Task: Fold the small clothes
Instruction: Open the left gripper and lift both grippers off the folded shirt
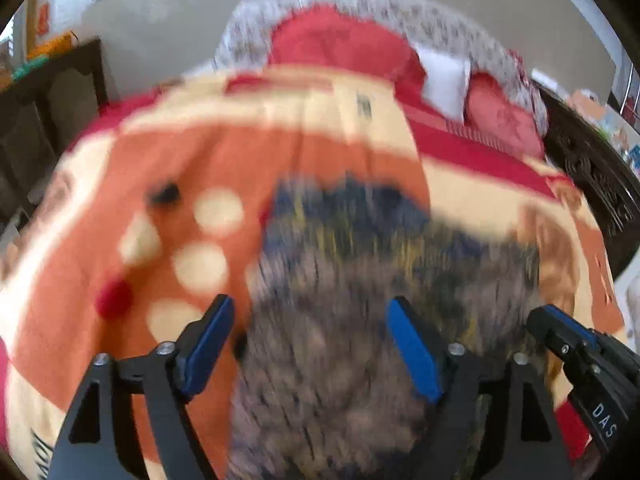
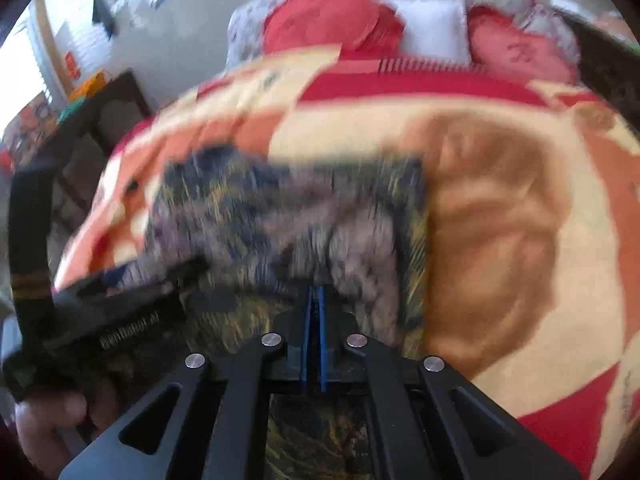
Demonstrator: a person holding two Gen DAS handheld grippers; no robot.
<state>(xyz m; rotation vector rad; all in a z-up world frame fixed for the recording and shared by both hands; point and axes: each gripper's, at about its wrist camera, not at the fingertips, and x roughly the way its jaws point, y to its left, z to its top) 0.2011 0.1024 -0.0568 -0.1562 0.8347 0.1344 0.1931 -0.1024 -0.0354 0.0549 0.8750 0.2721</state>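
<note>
A small dark patterned garment, navy, grey and yellow, lies on a bed blanket; both views are motion-blurred. My left gripper is open, its blue pads spread just above the garment's near part. My right gripper is shut on a fold of the garment, lifting its near edge. The right gripper also shows at the right edge of the left wrist view. The left gripper body shows at the left of the right wrist view.
The blanket is orange, cream and red with a cartoon print. Red pillows and a white pillow lie at the head of the bed. Dark wooden furniture stands to the left, a dark frame to the right.
</note>
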